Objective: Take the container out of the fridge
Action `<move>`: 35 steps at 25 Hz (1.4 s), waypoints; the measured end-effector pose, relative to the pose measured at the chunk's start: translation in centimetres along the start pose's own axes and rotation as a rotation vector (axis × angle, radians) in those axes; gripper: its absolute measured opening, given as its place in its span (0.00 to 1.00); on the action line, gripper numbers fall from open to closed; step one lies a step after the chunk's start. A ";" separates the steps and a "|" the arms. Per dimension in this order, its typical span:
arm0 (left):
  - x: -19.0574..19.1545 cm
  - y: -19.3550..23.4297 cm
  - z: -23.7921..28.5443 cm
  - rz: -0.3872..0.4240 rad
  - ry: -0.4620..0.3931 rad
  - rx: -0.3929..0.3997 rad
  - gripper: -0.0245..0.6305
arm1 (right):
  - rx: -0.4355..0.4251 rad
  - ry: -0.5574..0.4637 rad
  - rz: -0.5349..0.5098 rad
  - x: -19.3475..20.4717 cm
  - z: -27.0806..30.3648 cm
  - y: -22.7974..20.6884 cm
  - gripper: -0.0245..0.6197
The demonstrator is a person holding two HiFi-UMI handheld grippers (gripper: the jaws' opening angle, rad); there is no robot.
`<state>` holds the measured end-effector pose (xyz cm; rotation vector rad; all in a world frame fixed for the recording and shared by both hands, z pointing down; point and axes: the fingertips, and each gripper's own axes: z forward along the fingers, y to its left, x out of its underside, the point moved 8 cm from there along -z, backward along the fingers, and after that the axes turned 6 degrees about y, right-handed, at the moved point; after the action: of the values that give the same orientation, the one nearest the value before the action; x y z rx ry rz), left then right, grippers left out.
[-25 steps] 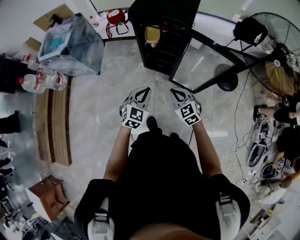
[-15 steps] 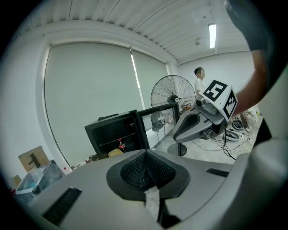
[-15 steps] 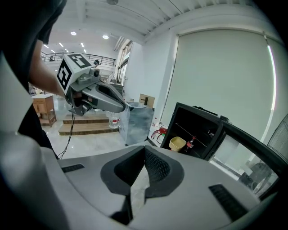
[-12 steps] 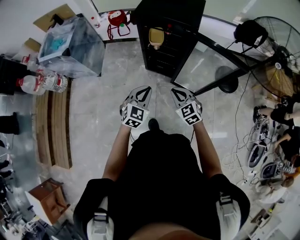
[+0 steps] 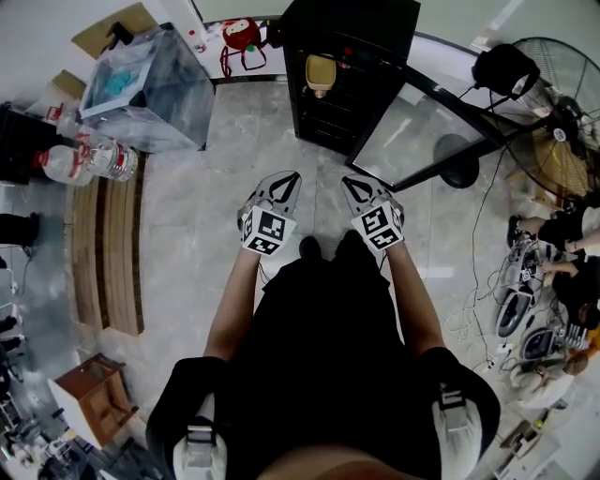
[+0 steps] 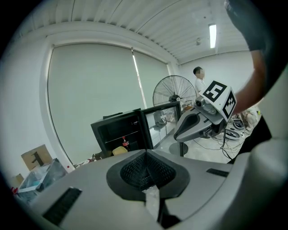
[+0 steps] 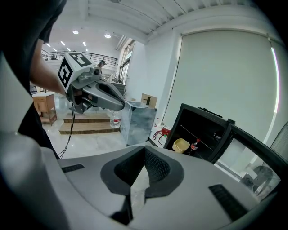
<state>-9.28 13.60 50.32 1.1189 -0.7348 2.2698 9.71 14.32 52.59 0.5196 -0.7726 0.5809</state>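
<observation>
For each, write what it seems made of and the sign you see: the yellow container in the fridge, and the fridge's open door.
Yellow container: probably plastic, matte; even pale colour, no glint.
Fridge door: likely a glass pane in a dark frame; it looks see-through, with pale streaks of reflection.

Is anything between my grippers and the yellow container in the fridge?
Nothing visible. The door is open, the floor from the left gripper and right gripper to the fridge is bare; the bottle stands beside the container.
</observation>
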 end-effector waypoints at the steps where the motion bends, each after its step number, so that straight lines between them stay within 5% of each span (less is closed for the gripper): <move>1: 0.1 0.0 -0.1 0.000 0.002 -0.001 0.07 | 0.001 -0.003 0.000 -0.1 0.1 0.1 0.04; 35: -0.9 3.9 3.0 -0.009 0.038 -0.025 0.07 | -0.023 -0.007 0.007 -1.2 4.1 -4.5 0.04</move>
<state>-9.62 8.65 50.22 1.0627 -0.7400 2.2618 9.94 8.10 53.15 0.4979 -0.7876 0.5766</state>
